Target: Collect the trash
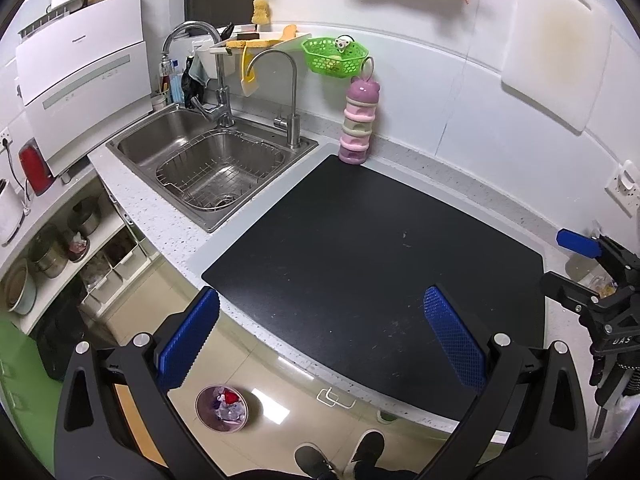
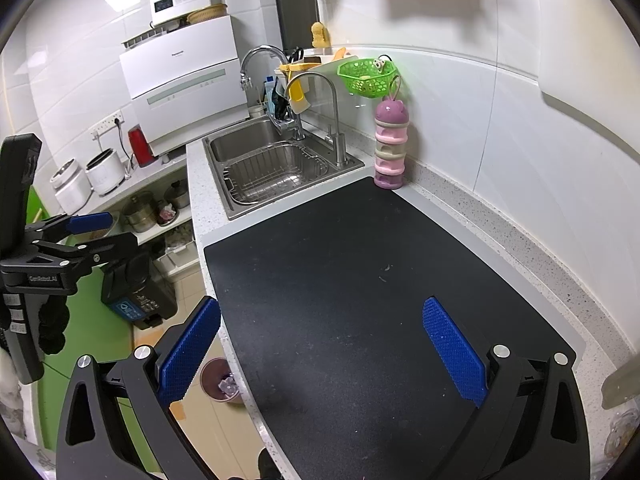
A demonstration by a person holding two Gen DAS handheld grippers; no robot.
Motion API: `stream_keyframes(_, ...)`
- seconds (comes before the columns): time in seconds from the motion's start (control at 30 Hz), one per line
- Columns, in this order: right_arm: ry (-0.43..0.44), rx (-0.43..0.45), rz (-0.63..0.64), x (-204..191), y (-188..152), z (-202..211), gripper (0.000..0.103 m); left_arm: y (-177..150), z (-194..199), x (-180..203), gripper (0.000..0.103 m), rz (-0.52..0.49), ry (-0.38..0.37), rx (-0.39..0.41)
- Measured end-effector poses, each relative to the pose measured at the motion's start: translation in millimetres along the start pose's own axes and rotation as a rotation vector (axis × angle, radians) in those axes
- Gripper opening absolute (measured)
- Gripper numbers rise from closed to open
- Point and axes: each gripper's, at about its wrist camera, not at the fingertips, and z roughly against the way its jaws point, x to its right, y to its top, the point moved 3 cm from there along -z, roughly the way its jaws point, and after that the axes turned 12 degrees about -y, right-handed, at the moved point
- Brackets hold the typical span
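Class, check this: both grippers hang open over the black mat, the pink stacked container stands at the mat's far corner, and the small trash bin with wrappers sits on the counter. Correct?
One slip: the small trash bin sits on the floor below the counter edge, as the left wrist view shows. The rest holds: left gripper and right gripper open over the black mat, pink stacked container at its far corner.

Both your wrist cameras look down from above the counter's (image 1: 168, 216) near edge toward the wall, sharing the black mat (image 1: 380, 264) mid-frame and the sink (image 2: 276, 168) upper left.
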Motion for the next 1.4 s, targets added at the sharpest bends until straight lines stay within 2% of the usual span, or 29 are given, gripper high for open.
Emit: stream_keyframes(1.4, 0.004, -0.002, 0.003, 2.9, 2.0, -4.0, 0.097, 7.7, -2.1, 2.8, 0.1, 0.008, -0.022, 0.003)
